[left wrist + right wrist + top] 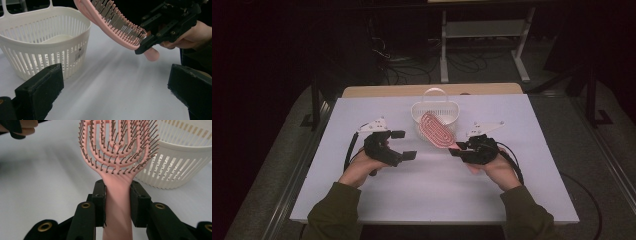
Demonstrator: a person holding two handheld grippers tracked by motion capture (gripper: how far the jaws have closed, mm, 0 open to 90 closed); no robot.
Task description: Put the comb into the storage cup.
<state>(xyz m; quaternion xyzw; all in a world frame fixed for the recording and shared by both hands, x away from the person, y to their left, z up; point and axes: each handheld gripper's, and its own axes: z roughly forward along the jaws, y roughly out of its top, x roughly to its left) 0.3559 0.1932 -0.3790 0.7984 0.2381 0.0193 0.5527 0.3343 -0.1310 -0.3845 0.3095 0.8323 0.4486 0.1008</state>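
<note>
A pink vented hairbrush (pixel 438 131) is held up off the white table by its handle (pixel 117 202), with my right gripper (pixel 458 148) shut on it. Its bristled head (pixel 116 145) tilts toward the white slatted basket (pixel 434 116) and overlaps the basket's front rim in the high view. From the left gripper view the brush (pixel 117 25) hangs above the table beside the basket (pixel 45 42). My left gripper (pixel 406 144) hovers left of the basket with its jaws wide apart and nothing between them.
The white table top (pixel 432 195) ends at a wooden strip (pixel 432 90) behind the basket. Beyond it, on the dark floor, stand a white metal frame (pixel 484 30) and loose cables (pixel 407 65). Both forearms in green sleeves enter from the near edge.
</note>
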